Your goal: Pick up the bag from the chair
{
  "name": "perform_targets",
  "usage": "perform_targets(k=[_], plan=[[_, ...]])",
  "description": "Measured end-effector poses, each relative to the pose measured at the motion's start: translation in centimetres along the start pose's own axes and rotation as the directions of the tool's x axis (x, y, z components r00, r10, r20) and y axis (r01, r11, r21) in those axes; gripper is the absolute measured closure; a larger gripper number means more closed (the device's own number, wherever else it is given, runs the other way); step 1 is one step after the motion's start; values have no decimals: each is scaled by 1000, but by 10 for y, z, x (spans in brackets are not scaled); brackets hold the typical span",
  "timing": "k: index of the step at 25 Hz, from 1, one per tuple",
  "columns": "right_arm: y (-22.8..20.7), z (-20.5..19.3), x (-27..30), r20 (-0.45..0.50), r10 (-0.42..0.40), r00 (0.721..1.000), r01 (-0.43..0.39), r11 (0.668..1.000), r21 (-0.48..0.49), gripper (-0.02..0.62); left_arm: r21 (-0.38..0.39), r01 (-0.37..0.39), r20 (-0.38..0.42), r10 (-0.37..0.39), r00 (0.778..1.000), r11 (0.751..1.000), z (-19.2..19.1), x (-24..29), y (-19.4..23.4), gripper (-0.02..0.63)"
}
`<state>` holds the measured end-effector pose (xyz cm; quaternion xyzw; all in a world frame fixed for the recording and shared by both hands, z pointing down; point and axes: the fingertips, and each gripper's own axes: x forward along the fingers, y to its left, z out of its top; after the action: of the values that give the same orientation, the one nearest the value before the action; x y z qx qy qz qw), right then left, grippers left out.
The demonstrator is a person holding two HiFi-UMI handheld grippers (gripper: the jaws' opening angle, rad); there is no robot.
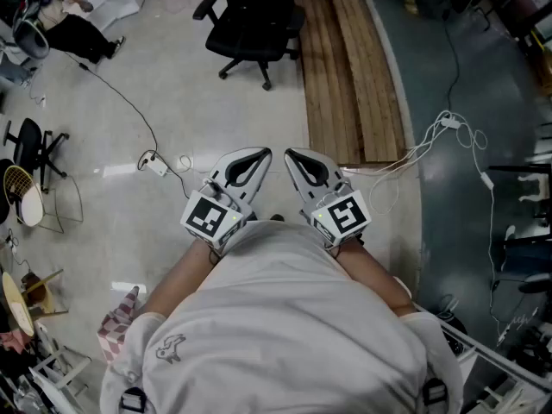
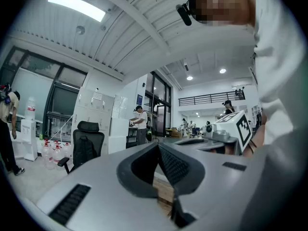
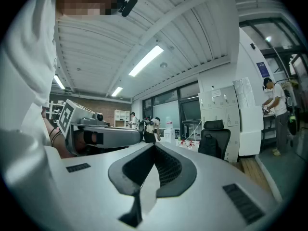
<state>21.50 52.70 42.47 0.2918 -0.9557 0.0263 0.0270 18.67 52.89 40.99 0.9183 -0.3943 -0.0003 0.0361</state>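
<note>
A black office chair (image 1: 256,20) stands on the floor well ahead of me, at the top of the head view. In the left gripper view the chair (image 2: 89,143) carries a dark bag (image 2: 82,150) against its backrest. The right gripper view shows the same chair (image 3: 215,137) with the bag (image 3: 208,147) on it. I hold both grippers close to my body, far short of the chair. My left gripper (image 1: 262,153) is shut with nothing in it, jaws meeting at the tip. My right gripper (image 1: 290,153) beside it is shut and empty too.
A wooden platform (image 1: 355,67) runs along the chair's right side. White cables (image 1: 431,145) trail over the floor at right, and a power strip (image 1: 155,164) with its cord lies at left. A person (image 1: 73,20) sits at far upper left. A checked bag (image 1: 116,328) lies by my left leg.
</note>
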Motion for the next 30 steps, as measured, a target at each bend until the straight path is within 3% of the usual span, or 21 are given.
perform_targets(k=[15,24,30], plan=[[-15,-11,18,-25,-15,1000,16,999,41,561,-15,18,-16,-19,1000,1000,-5,9,17,599],[-29,-15,72,-43,-19,999,21,998,58,561,-26,23,-11,-24,1000,999,-6,15,72,600],[-41,-14,143,-58,-27,998,31,997,74,561,-23,35,-3,-36,999,999,-1,13,143,600]])
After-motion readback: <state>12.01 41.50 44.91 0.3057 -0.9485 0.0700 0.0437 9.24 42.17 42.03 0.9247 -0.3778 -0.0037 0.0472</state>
